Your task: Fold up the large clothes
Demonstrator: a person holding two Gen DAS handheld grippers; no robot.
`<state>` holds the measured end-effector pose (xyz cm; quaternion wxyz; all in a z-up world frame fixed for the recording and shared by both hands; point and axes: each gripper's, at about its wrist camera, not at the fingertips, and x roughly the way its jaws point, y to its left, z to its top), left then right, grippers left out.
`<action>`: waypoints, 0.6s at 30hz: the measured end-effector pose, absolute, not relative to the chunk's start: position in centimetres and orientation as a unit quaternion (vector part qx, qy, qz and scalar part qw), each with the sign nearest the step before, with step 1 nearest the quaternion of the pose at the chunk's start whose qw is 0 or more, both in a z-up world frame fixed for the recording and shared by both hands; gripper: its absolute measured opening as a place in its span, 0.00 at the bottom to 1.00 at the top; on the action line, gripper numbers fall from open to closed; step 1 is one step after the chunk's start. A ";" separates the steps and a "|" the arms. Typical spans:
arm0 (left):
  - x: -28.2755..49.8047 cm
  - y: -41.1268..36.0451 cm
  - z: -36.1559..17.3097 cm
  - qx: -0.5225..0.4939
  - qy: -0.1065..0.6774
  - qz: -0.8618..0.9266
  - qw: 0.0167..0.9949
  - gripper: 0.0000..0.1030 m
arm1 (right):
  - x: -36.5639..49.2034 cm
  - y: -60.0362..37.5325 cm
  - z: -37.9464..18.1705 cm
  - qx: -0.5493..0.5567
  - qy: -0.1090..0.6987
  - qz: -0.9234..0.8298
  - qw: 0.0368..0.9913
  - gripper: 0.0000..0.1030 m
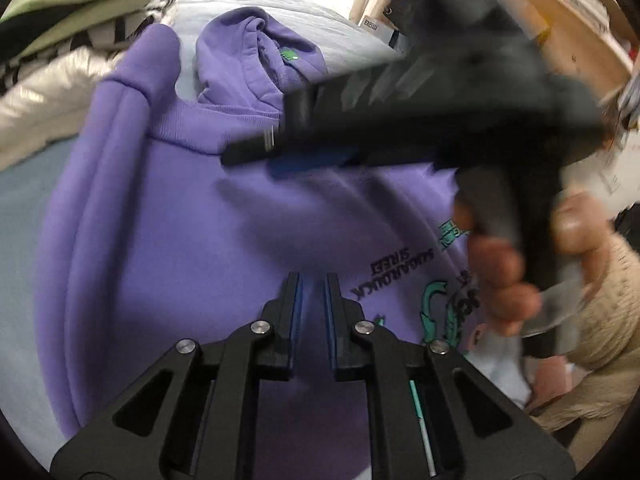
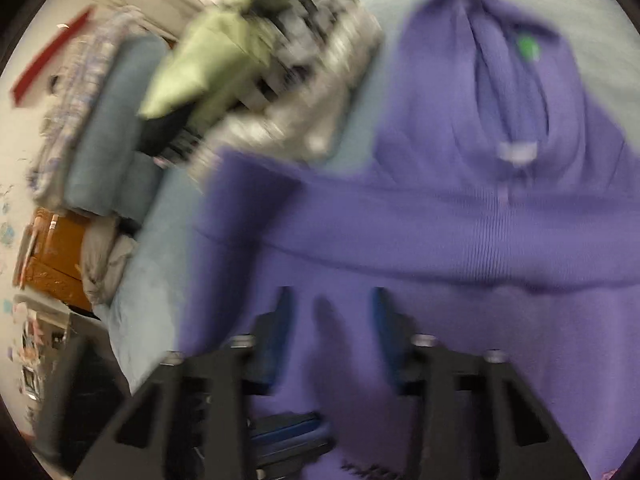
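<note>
A purple hoodie [image 1: 208, 216] lies spread on a bed covered with a pale blue sheet [image 1: 24, 216], its front facing up, with dark lettering and a teal print [image 1: 434, 312] on the chest. The hood [image 1: 256, 56] lies at the far end, with a small green label [image 1: 289, 55] inside the neck.

The left hand-held gripper [image 1: 313, 284] hovers over the chest of the hoodie. Its two fingers stand nearly together with a narrow gap, and no cloth is caught between them.

The right hand-held gripper [image 2: 330, 300] is blurred. Its blue-lined fingers stand apart over the purple cloth just below the ribbed band [image 2: 440, 236]; they pinch nothing. In the left view it crosses the upper right, held by a hand [image 1: 504, 280] in a cream knitted sleeve [image 1: 608, 292].

A pile of clothes [image 2: 224, 76], green, black-and-white and silvery, sits on the bed beside the hoodie's shoulder.
</note>
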<state>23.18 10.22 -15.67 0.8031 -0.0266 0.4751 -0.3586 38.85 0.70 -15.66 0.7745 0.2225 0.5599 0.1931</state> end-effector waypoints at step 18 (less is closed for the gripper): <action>24.8 19.5 -12.1 -0.095 0.437 -0.261 0.855 0.48 | 39.6 5.3 -10.4 0.245 0.522 0.242 0.780 0.63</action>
